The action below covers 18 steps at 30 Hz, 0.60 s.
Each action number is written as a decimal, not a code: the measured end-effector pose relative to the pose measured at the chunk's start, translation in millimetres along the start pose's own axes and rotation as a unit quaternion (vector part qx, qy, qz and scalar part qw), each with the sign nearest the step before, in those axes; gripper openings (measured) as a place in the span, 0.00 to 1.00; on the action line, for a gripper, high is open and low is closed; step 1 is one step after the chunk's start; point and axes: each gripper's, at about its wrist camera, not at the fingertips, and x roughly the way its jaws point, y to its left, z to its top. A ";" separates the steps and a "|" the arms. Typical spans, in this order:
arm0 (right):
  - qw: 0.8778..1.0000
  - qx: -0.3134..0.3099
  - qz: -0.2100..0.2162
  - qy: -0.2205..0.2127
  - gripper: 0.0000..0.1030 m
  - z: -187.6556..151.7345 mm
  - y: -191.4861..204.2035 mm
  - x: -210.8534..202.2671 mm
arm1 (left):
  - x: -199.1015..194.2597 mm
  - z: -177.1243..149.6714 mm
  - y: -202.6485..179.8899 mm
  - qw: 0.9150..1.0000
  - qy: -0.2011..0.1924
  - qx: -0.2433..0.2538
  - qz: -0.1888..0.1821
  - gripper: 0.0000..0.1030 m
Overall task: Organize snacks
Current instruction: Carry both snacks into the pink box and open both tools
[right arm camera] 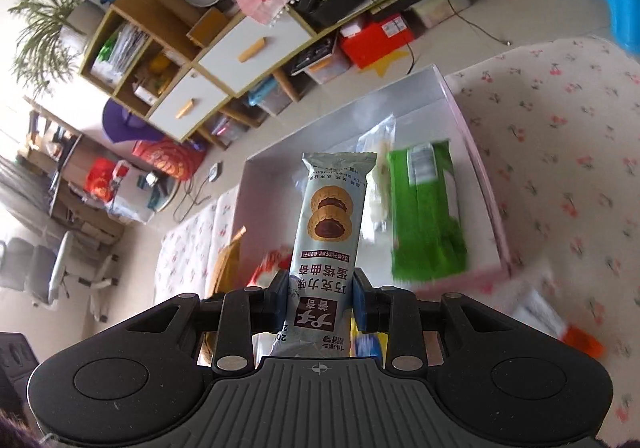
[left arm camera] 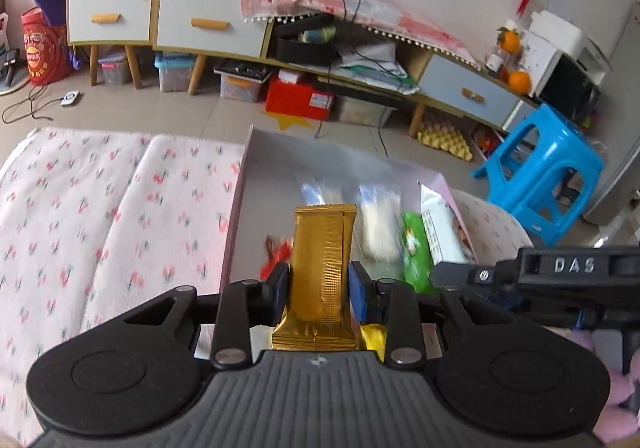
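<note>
Snack sorting, carrying step. Left wrist view: the left gripper (left arm camera: 318,290) is clamped on a gold packet (left arm camera: 320,268), whose free end stands up at the centre of the frame, over the white box (left arm camera: 272,167) that fills the middle ground. The box sits on a cherry-print cloth (left arm camera: 100,207); blurred packets lie on its floor, among them a green packet (left arm camera: 414,248) at centre right. At the right edge, a black part of the right gripper (left arm camera: 452,272) reaches in just beside the left one.

Right wrist view: the right gripper (right arm camera: 319,298) is closed on a pale blue biscuit packet (right arm camera: 330,224), held near its lower end, its top pointing toward the white box (right arm camera: 460,115) at upper centre. The green packet (right arm camera: 424,215) lies inside the box at centre right; the gold packet (right arm camera: 226,264) shows as a sliver at centre left. The cherry-print cloth (right arm camera: 560,167) fills the right of the frame.

Judged stage: both packets are lifted and poised over the box, neither yet set down. The next move calls for lowering each packet onto a bare patch of the box floor, beside and not across the packets lying there, keeping the two tools apart, then parting the jaws.
</note>
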 end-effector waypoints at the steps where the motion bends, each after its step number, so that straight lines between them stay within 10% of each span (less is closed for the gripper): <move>1: 1.000 0.000 0.001 -0.004 0.29 3.2 -0.5 4.8 | 5.6 3.7 -1.2 1.000 -0.003 0.000 0.006 0.28; 18: 0.999 -0.017 0.029 -0.003 0.30 20.6 -27.3 56.3 | 72.5 22.0 3.4 0.996 0.004 0.035 0.079 0.28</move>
